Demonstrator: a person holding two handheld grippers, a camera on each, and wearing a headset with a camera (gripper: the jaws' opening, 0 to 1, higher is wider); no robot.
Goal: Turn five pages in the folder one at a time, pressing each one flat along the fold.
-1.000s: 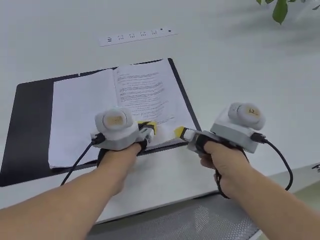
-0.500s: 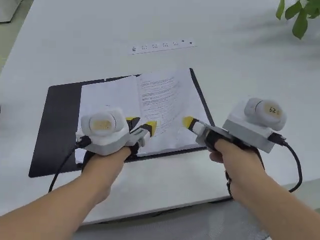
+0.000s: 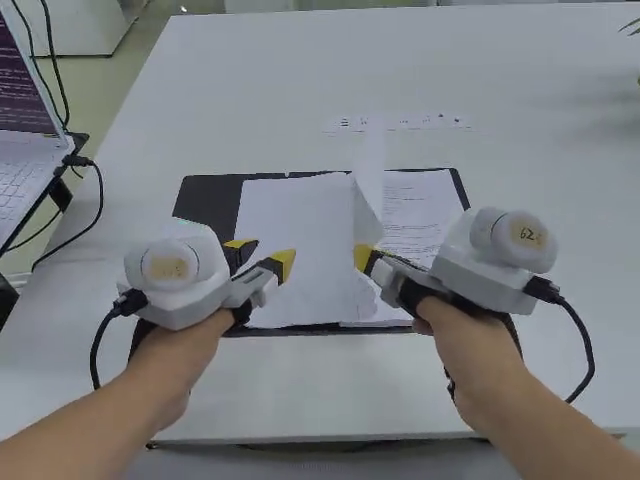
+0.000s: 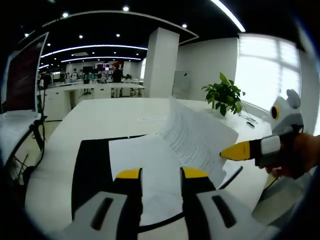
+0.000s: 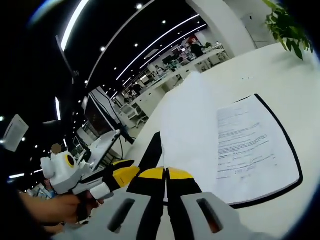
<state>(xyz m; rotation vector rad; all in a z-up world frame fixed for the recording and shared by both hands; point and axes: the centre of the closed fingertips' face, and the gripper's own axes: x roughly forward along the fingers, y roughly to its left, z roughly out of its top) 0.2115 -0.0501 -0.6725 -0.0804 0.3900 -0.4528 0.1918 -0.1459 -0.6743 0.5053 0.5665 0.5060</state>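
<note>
The right gripper [image 3: 362, 258] is seen clenched on the near edge of a single page [image 3: 335, 235], its jaws pressed together in the right gripper view [image 5: 166, 174], with the page rising straight ahead of them as a tall white sheet [image 5: 192, 130]. The page is held up off the open black folder [image 3: 200, 200], which lies flat on the white bench [image 3: 300, 370] directly ahead of both grippers. To the right of the right gripper, a printed sheet [image 3: 425, 215] is seen lying flat in the folder's right half. The left gripper [image 3: 262, 254] is held released, its yellow-tipped jaws set apart [image 4: 162, 174] over the near edge of the folder's left half, with nothing between them. The raised page stands between the two grippers, just beside the left one. A power strip [image 3: 400, 123] lies beyond the folder, and a laptop [image 3: 20, 150] is placed far to the left of the left gripper.
</note>
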